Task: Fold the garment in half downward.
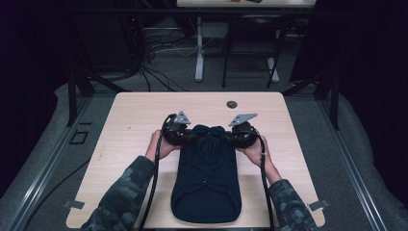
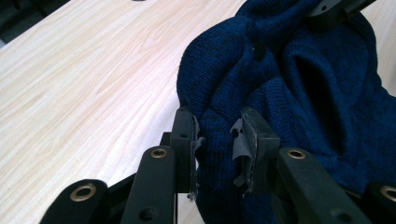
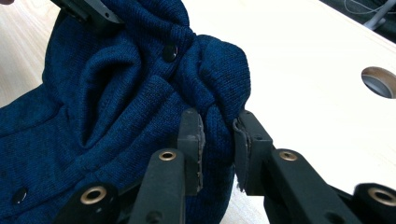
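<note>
**Both grippers pinching the far edge of a navy knit**

Hard to see: from the high view the room past the table [image 1: 130,108] is dark, just cables and table legs on the floor. The knit [image 1: 207,178] reads nearly black there, so its folds get lost; near hem sits close to the table's near edge. Forearms are cut off at the bottom of frame. Gripper tips are hidden under the bunched cloth from above.

L side: left hand [image 1: 161,144] holds the left gripper [image 1: 185,136] at the knit's far-left corner. In the left gripper view the jaws are partway closed w/ a fold of blue knit [image 2: 299,107] between the pads [image 2: 240,144]; the pad rubber looks frayed and peeling. Cloth is gathered and puckered just past the jaws. Other gripper's tip shows top right, cut off by the frame.

R side: right gripper [image 1: 230,136] at the far-right corner, right hand [image 1: 255,149] behind it. In the right gripper view the jaws clamp a fold of knit [image 3: 116,102] too, narrow gap, fabric filling it. A dark snap [image 3: 169,52] sits on the bunched part. Hole [image 3: 379,81] in the tabletop at far right, cut by the edge.
</note>
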The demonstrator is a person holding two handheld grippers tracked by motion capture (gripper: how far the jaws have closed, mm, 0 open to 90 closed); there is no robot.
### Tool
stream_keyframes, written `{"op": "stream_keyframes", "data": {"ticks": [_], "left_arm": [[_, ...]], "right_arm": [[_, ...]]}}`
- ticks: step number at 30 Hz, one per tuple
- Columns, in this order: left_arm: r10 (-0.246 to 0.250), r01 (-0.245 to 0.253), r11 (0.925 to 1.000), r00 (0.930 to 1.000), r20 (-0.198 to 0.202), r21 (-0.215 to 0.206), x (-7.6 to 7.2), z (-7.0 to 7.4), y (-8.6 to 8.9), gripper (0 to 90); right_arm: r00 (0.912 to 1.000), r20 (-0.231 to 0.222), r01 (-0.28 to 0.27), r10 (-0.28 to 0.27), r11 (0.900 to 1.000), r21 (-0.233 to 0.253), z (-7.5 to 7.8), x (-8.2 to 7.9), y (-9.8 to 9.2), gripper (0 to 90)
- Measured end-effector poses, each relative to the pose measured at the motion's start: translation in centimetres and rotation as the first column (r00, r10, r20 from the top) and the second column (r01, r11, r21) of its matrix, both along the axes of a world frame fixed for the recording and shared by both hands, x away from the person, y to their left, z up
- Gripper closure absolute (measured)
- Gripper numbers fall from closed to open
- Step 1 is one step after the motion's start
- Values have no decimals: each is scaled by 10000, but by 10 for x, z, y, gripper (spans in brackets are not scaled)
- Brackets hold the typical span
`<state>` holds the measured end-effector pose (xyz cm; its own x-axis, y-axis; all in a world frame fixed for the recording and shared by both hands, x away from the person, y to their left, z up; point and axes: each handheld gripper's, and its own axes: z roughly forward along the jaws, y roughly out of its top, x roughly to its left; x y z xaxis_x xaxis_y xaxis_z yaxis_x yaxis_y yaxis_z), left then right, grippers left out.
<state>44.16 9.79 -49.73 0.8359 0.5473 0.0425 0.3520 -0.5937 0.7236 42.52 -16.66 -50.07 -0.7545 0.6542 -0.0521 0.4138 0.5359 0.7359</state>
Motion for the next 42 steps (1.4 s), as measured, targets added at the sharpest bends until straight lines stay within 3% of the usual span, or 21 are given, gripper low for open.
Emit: {"op": "stream_keyframes", "data": {"ticks": [3,5,7,11,14,22,28,35,37,40,42], "left_arm": [[-79,79,10000,10000,-46,-7,-1,2,1,694],[-154,154,9999,9995,-291,-13,-2,3,3,688],[-239,241,9997,9984,-520,36,-2,4,3,678],[-360,374,9992,9963,-780,170,-3,4,3,667],[-405,417,9990,9974,-596,182,-5,4,4,676],[-588,584,9982,9980,223,155,-10,8,1,712],[-880,866,9961,9920,902,197,-15,13,-1,720],[-1260,1244,9920,9820,1405,201,-20,17,-4,723],[-1367,1345,9906,9795,1477,250,-21,18,-5,723],[-1471,1432,9891,9752,1652,352,-22,18,-7,722],[-1503,1455,9885,9746,1662,411,-22,18,-6,722]], "right_arm": [[9996,225,-142,144,9999,-74,2,-3,1,743],[9984,524,-187,198,9996,-206,4,-6,2,746],[9942,1034,-258,301,9988,-420,6,-11,5,750],[9874,1513,-354,460,9968,-720,5,-17,8,754],[9865,1567,-381,478,9972,-646,5,-18,8,754],[9959,768,-463,477,9987,-199,5,-15,1,714],[9994,187,-291,288,9995,135,4,-10,-5,627],[9993,-338,158,-144,9990,419,1,-3,-6,409],[9973,-721,213,-169,9980,599,-1,0,-6,364],[9945,-1021,282,-217,9976,631,-6,4,-4,348],[9934,-1135,224,-155,9980,596,-8,6,-4,404]]}}
